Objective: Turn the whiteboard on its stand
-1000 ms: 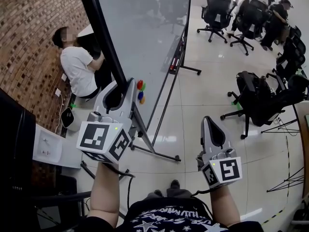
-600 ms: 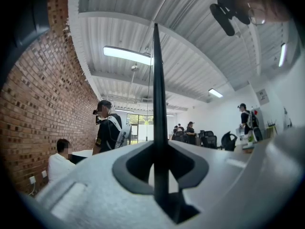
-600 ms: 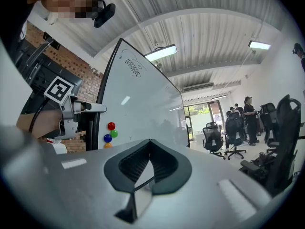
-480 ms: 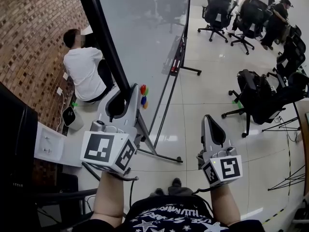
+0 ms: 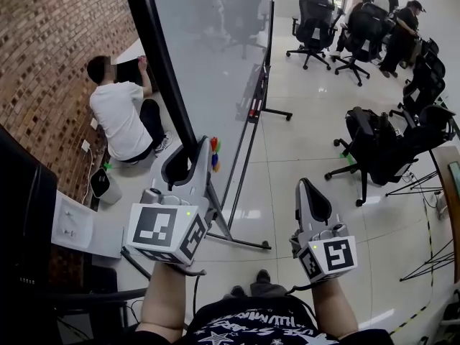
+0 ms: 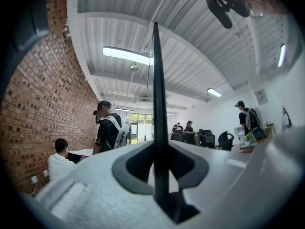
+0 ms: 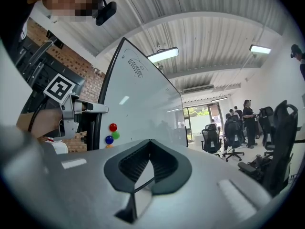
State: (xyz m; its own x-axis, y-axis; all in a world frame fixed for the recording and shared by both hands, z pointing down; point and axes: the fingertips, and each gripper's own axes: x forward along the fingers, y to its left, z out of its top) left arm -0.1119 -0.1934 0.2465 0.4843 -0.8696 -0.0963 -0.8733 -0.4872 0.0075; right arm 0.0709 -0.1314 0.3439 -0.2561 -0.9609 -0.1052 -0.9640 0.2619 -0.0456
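So the whiteboard (image 5: 215,49) is a big grey-white panel with a black frame edge (image 5: 162,70). It stands on its metal stand (image 5: 241,239) on the tiled floor (image 5: 302,142), just ahead and to the left, between the brick wall (image 5: 50,63) and the office chairs (image 5: 374,146). There's a little cluster of coloured magnets (image 5: 214,153) near the bottom corner, a marker tray (image 5: 253,106) along the lower rail, and a squiggle near the top in the right gripper view.

The left gripper (image 5: 194,146) is clamped onto that black edge; you can see the thin edge running straight up between its jaws. The right gripper (image 5: 305,185) hangs off to the side, well clear of the board, jaws pressed together with nothing in them.

A person (image 5: 122,117) in a white shirt sits on the floor by the wall.

Versus a second ago, the left gripper and the edge it holds sit a bit further right and lower in the head view, with the same grip. The seated person is now upright with a hand raised.
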